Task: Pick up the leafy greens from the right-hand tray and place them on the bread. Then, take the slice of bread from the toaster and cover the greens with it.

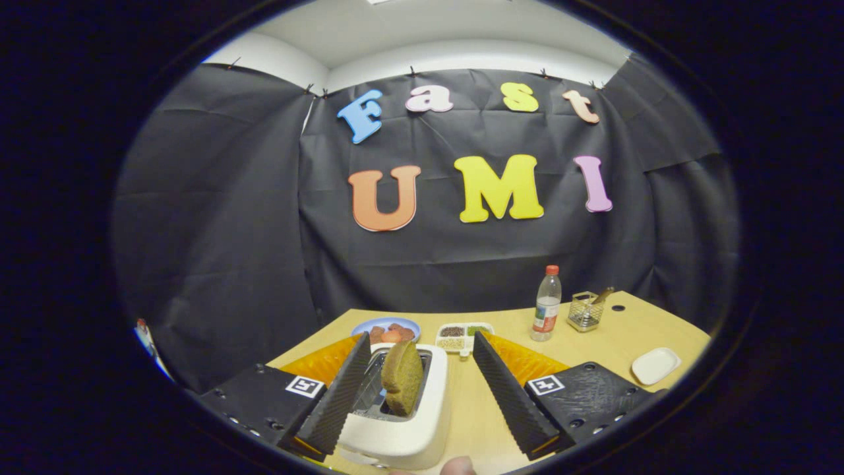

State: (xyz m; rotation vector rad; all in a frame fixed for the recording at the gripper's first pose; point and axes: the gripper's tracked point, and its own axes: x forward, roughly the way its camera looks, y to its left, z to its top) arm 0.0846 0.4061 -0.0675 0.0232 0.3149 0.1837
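One slice of bread (402, 377) stands in one toaster (402, 422), between my fingers (422, 389), which are spread wide, touching nothing.

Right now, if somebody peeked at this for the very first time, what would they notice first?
Probably the slice of brown bread sticking up out of the white toaster, close in between the open jaws of the gripper, nearer the left one. Beyond them on the wooden table sit a blue plate of food and a small divided tray. A plastic bottle with a red cap stands farther right.
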